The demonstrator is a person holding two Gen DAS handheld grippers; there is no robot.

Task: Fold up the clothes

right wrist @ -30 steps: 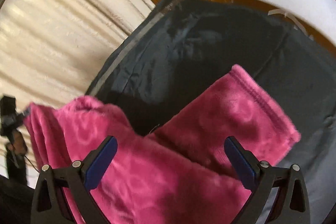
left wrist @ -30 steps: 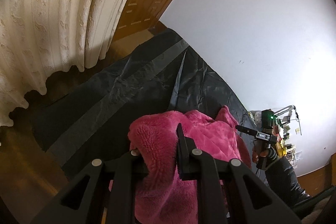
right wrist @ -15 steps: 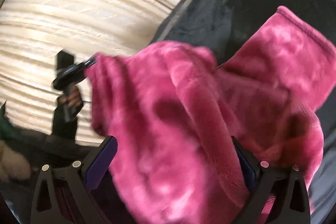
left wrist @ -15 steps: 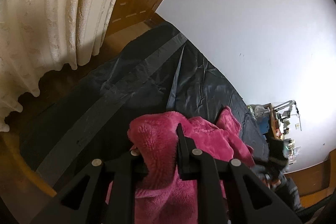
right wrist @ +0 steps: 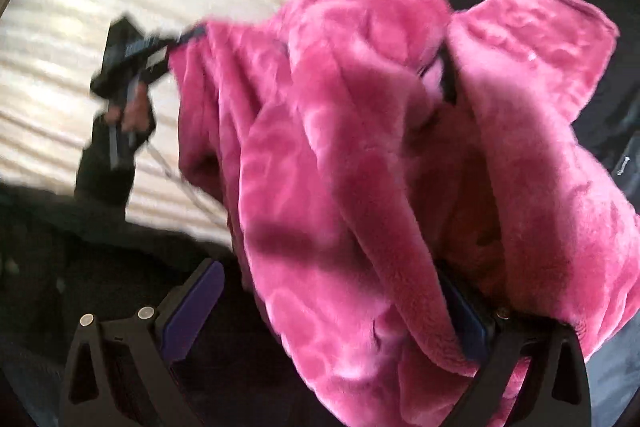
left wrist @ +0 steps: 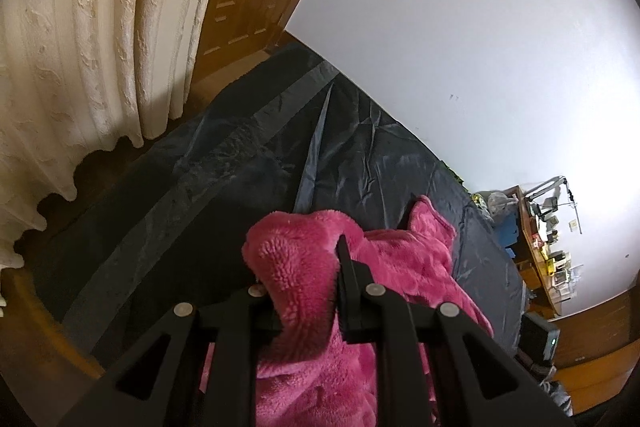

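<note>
black sheet; left tool pinching pink fleece.

Bed under dark sheet, pink fleece garment partly on it.

The left wrist camera sits just behind its black gripper, angled down across the dark shiny sheet toward the white wall and cream curtain. The right wrist camera looks along its blue-padded gripper, leftward toward that curtain, nearly against the fuzzy pink garment. Both views share the garment, sheet and curtain; the right one also catches the left gripper.
</note>
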